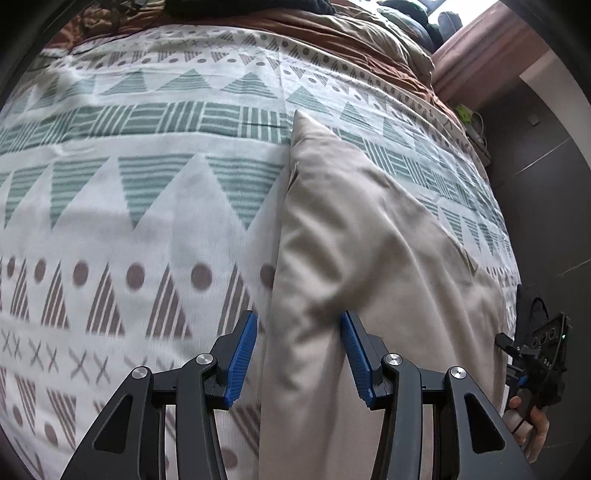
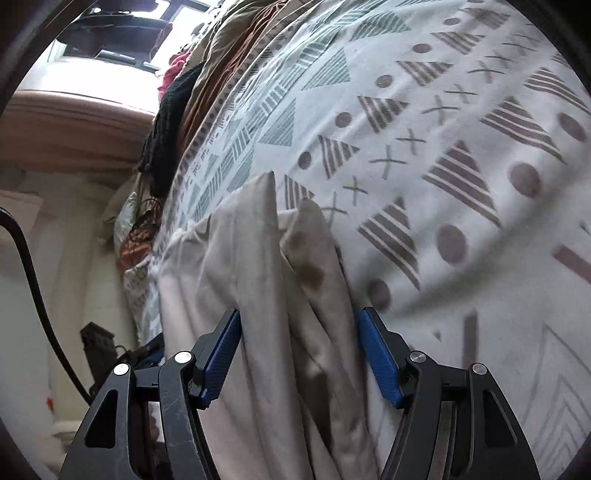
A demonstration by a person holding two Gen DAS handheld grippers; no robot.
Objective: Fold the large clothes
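A large beige garment (image 1: 354, 236) lies on a patterned bedspread (image 1: 147, 221), stretched out long toward the far side. My left gripper (image 1: 299, 354) is open, its blue pads either side of the near end of the cloth. In the right wrist view the same beige garment (image 2: 266, 280) is bunched in folds between the pads of my right gripper (image 2: 299, 354), which is open around it. The right gripper also shows at the right edge of the left wrist view (image 1: 539, 354), held in a hand.
The bedspread (image 2: 443, 147) covers the bed. Brown and olive bedding (image 1: 351, 26) and dark clothes (image 2: 166, 125) are piled at the head. The bed's right edge drops to a dark floor (image 1: 546, 206). A black cable (image 2: 33, 280) hangs at left.
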